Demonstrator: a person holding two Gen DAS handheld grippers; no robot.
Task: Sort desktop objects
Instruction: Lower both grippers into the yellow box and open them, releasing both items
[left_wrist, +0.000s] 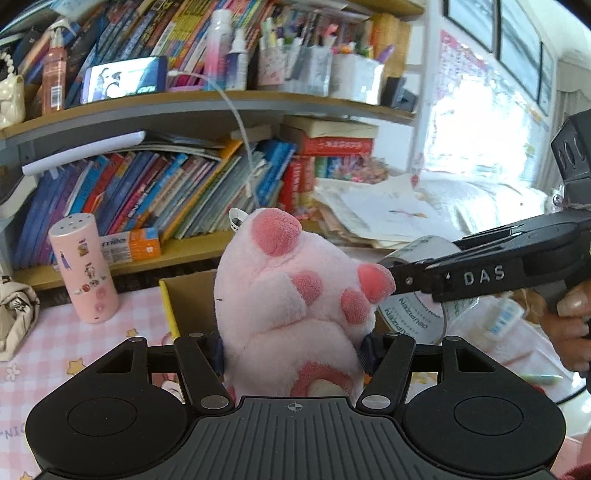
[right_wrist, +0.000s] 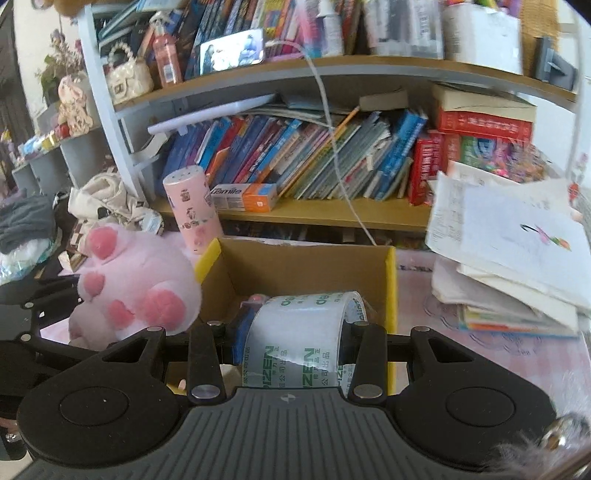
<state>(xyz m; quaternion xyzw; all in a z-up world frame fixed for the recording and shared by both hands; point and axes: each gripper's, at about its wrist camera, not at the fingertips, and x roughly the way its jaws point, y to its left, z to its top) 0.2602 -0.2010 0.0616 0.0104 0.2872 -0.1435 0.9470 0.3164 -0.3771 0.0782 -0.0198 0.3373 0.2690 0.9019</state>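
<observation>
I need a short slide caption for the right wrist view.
Right gripper holds a tape roll above a cardboard box; plush paw alongside.

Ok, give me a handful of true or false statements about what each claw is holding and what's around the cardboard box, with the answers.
1. The left claw holds a pink plush paw. True.
2. The right claw holds a pair of scissors. False: it grips a roll of clear tape with green lettering.
3. The cardboard box has yellow edges and stands open. True.
4. The pink cylindrical container lies on its side inside the box. False: it stands upright on the desk outside the box, in front of the bookshelf.
5. A stack of papers sits to the right of the box in the right wrist view. True.
</observation>
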